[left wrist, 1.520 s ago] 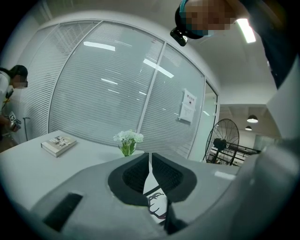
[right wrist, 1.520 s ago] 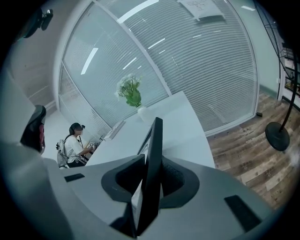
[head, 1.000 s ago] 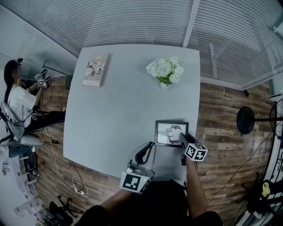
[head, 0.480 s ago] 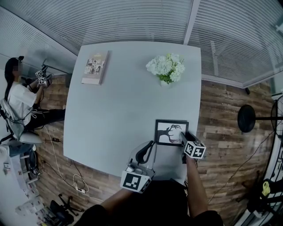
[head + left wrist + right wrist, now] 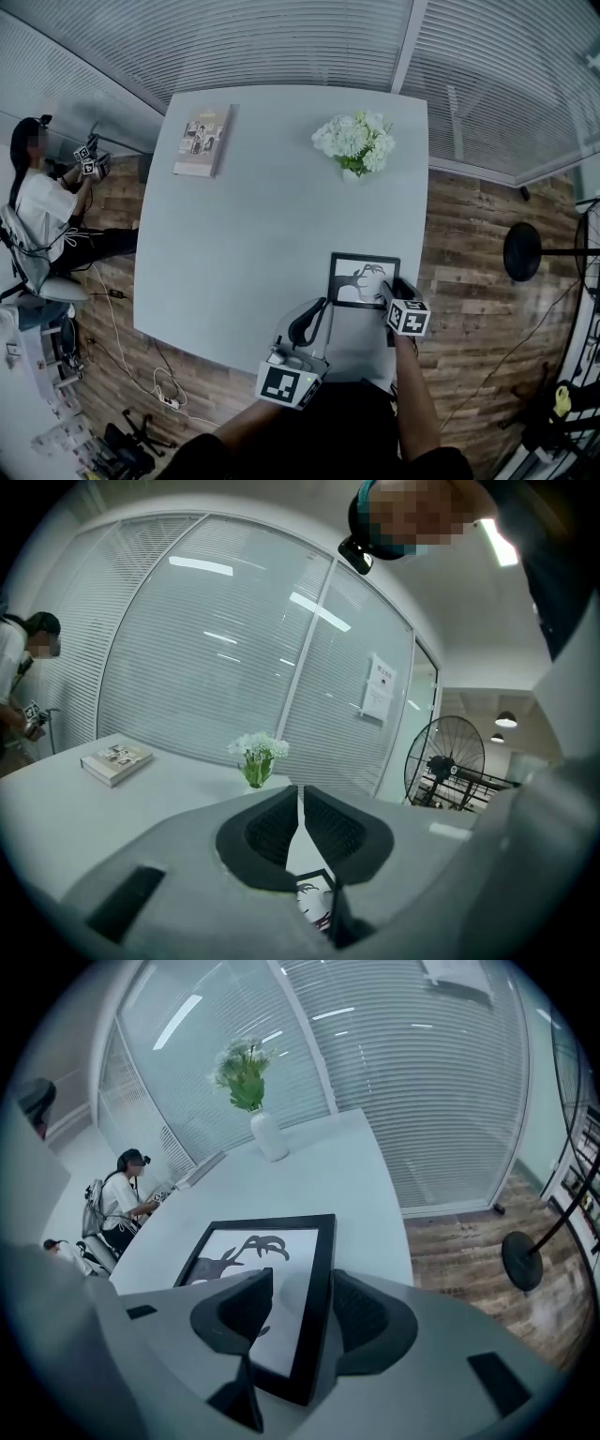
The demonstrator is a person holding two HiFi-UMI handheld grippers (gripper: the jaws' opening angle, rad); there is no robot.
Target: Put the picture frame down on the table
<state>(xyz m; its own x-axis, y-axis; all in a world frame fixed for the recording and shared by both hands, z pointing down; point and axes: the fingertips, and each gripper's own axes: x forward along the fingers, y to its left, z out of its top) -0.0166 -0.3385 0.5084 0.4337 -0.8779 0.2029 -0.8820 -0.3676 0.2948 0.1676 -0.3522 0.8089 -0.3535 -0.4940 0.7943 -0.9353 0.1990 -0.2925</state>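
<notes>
A black picture frame point(image 5: 361, 278) with a black-and-white drawing is near the table's point(image 5: 253, 216) front right corner. My right gripper point(image 5: 387, 289) grips its right border. In the right gripper view the frame point(image 5: 253, 1246) sticks out forward between the jaws of the right gripper point(image 5: 305, 1302), one on its face and one behind its edge, and it looks held just above the table point(image 5: 319, 1166). My left gripper point(image 5: 307, 323) hovers to the frame's left, shut with nothing in it. In the left gripper view a corner of the frame point(image 5: 314, 902) shows below the left gripper point(image 5: 300, 822).
A vase of white flowers point(image 5: 353, 147) stands at the far right of the table and a book point(image 5: 202, 141) lies at the far left. A person point(image 5: 37, 216) sits left of the table. A floor fan point(image 5: 521, 253) stands to the right, beyond the table's edge.
The right gripper has turned slightly and shifted a little left with the frame, whose face now looks taller. The left gripper has stayed put.
</notes>
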